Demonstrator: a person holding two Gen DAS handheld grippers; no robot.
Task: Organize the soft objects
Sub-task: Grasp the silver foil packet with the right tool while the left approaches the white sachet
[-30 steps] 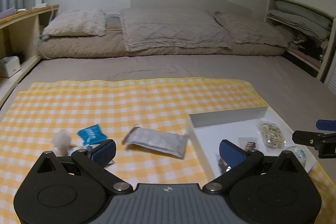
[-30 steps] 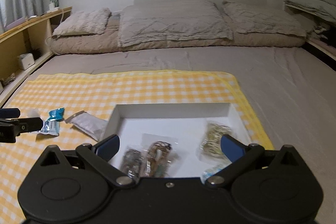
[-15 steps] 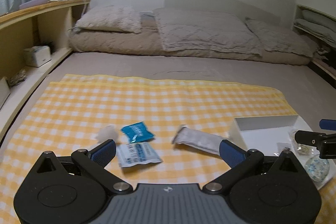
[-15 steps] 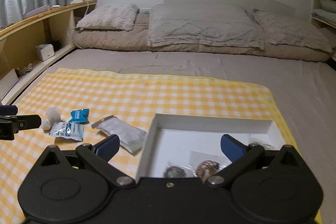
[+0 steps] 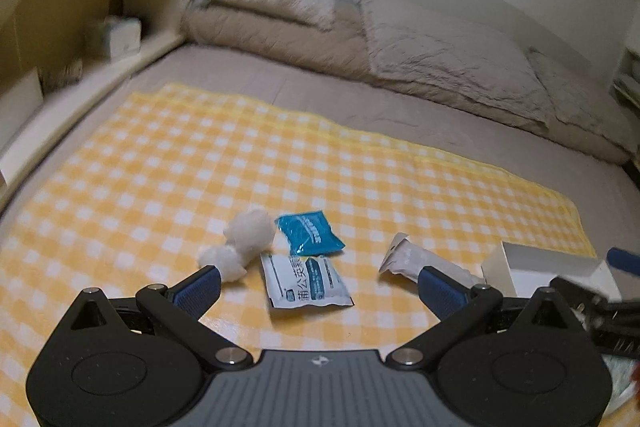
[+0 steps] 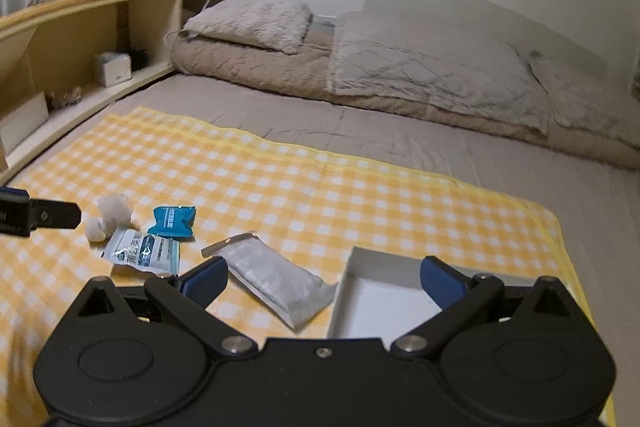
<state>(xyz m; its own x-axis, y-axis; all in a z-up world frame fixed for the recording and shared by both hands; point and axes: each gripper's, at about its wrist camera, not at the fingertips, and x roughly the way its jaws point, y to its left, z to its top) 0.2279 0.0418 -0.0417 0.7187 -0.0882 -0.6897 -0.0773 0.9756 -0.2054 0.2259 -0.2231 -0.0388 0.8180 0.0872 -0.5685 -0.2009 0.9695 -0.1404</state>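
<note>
On a yellow-and-white checked cloth (image 5: 168,163) spread over a grey-brown bed (image 6: 500,163) lie four soft things close together: two fluffy white cotton balls (image 5: 244,241) touching each other, a glossy, puffy blue sachet (image 5: 309,233) just beside them, a flat white sachet (image 5: 306,281) with blue print nearer the camera, and to their right a long, crinkled silver-grey pouch (image 6: 276,277) just beside the corner of a shallow white cardboard tray (image 6: 384,303). The left gripper (image 5: 318,287) hangs wide open over the white sachet, holding nothing. The right gripper (image 6: 324,281) is equally spread and empty, over the pouch and the tray's near-left corner.
</note>
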